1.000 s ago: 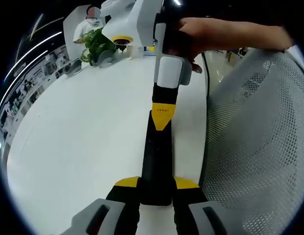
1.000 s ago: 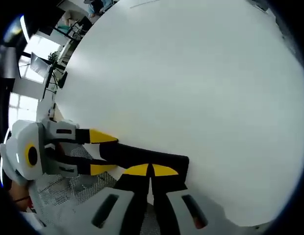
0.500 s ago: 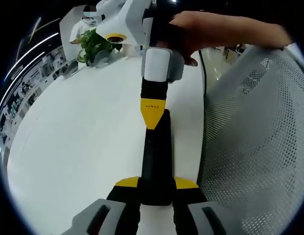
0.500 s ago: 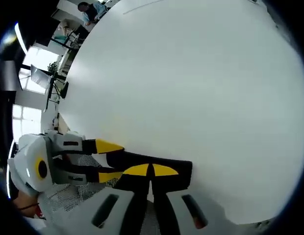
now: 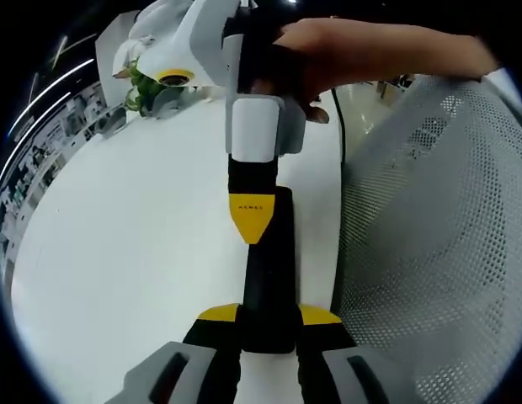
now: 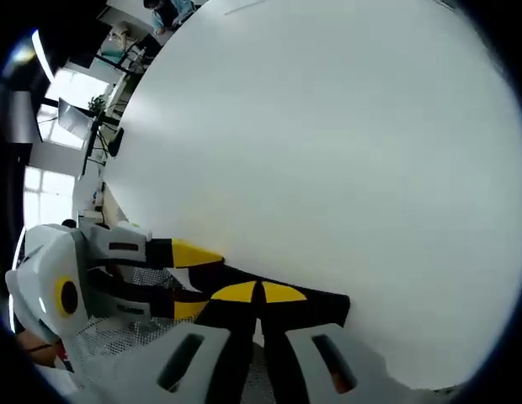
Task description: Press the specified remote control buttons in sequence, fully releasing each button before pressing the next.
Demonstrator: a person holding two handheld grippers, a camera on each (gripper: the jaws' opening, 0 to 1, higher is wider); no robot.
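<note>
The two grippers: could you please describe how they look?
Both grippers have black jaws with yellow tips on grey-white bodies. The left gripper shows grey pads with dark slots; the right gripper has a yellow-ringed round part, small lettering on its tip, and a bare hand around it.

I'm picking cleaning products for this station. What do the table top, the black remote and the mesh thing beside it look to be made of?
The table top looks like smooth matte white laminate: even, with no visible grain. The remote, clamped in the left hand-held gripper, looks like matte black plastic with only dull highlights. The mesh looks like light grey perforated fabric or plastic, possibly a chair back; I can't tell which.
</note>
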